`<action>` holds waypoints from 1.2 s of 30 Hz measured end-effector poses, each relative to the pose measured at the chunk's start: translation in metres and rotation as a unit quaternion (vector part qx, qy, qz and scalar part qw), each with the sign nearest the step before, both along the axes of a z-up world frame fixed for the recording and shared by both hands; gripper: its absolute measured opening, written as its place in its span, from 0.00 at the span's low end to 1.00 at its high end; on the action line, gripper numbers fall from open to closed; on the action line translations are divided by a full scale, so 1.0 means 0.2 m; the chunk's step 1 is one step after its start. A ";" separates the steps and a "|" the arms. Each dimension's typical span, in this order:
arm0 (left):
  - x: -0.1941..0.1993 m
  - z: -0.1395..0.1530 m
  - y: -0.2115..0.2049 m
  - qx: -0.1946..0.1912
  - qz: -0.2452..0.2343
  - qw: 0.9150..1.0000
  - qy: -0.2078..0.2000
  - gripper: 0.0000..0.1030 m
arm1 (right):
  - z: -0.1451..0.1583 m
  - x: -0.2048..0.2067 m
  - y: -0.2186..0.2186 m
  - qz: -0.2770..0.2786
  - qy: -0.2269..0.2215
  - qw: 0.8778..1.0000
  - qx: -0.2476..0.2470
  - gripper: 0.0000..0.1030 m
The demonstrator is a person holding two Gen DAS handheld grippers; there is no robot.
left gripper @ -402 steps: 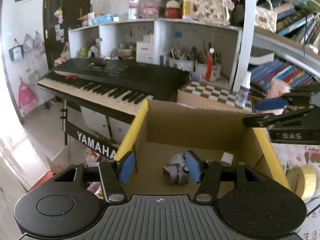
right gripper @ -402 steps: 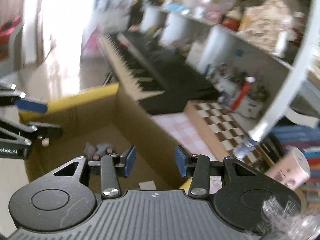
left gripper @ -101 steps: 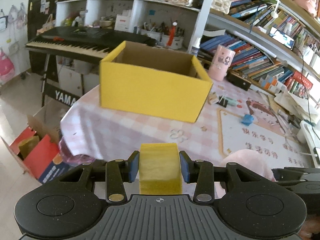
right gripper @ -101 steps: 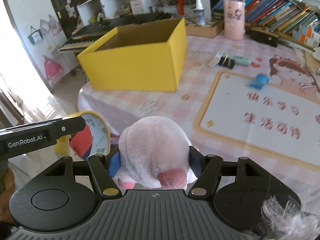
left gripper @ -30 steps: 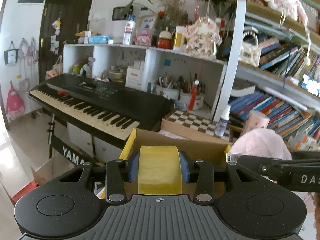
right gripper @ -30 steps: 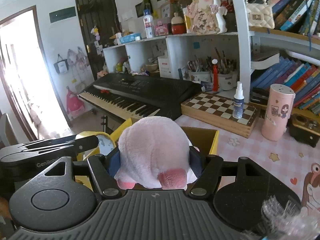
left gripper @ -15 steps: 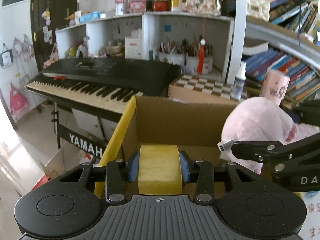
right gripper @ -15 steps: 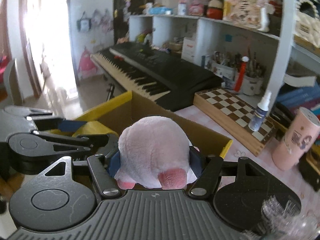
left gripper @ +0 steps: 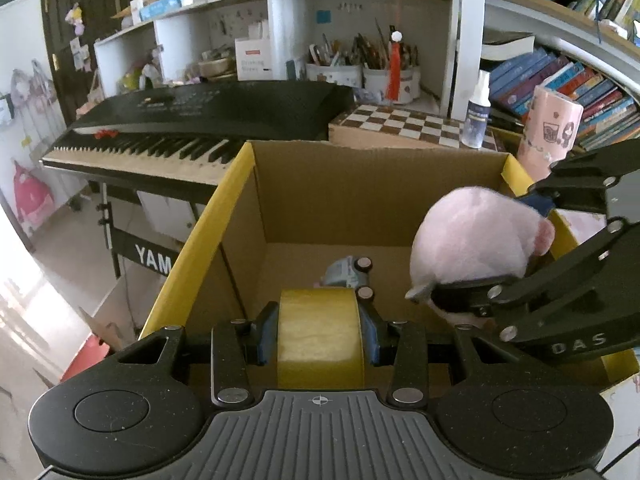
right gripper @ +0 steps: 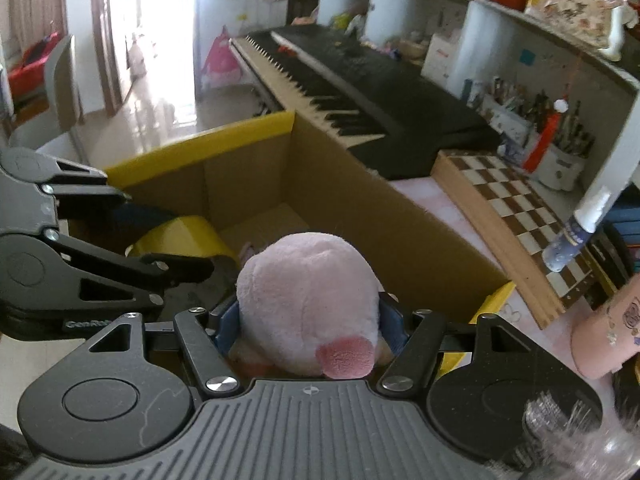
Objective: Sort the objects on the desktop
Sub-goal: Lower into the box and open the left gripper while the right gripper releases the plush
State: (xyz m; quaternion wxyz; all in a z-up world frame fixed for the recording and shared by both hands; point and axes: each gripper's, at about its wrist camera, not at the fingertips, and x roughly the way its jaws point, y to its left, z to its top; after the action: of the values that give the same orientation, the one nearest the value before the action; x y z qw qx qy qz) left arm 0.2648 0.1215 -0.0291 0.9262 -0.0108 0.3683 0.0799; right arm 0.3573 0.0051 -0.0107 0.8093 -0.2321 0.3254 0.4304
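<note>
Daylight from the doorway (right gripper: 152, 20) blows out the floor (right gripper: 160, 108); fisheye bends the edges, and the right view is slightly blurred.

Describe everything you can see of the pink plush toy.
The pink plush toy is a rounded, soft, fuzzy lump with a darker pink nub low on one side. The right gripper clamps it between blue pads. It hangs over the open cardboard box, near its right wall, above the box floor. Its face is hidden.
</note>
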 end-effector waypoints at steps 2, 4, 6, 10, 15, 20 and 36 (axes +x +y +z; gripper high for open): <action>0.00 0.00 0.00 0.000 0.002 1.000 0.001 0.39 | -0.03 0.01 0.00 0.005 0.011 1.000 -0.007 0.64; 0.00 0.00 0.00 0.000 0.005 1.000 0.001 0.39 | -0.05 0.02 0.01 0.013 0.020 1.000 -0.019 0.66; 0.01 0.00 0.00 -0.001 0.008 1.000 0.001 0.40 | -0.07 0.00 0.03 0.032 0.004 0.999 -0.036 0.66; 0.01 0.00 -0.01 0.005 0.010 1.000 0.004 0.44 | -0.08 0.00 0.05 0.056 0.010 0.997 -0.052 0.69; 0.00 0.04 -0.02 0.012 0.015 1.000 -0.021 0.57 | -0.07 0.01 0.05 0.064 0.006 0.996 -0.060 0.72; -0.01 0.09 -0.02 0.017 0.018 0.999 -0.040 0.65 | -0.05 0.01 0.01 0.044 -0.014 0.998 -0.042 0.81; -0.12 0.23 -0.05 0.010 0.027 0.994 -0.108 0.78 | 0.17 -0.05 -0.24 -0.098 -0.048 0.992 0.070 0.82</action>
State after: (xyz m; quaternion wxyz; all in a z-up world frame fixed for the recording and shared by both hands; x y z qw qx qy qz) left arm 0.2400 0.1121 0.0174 0.9581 -0.0196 0.2649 0.1069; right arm 0.3482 -0.0429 0.0238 0.8763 -0.1619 0.2766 0.3596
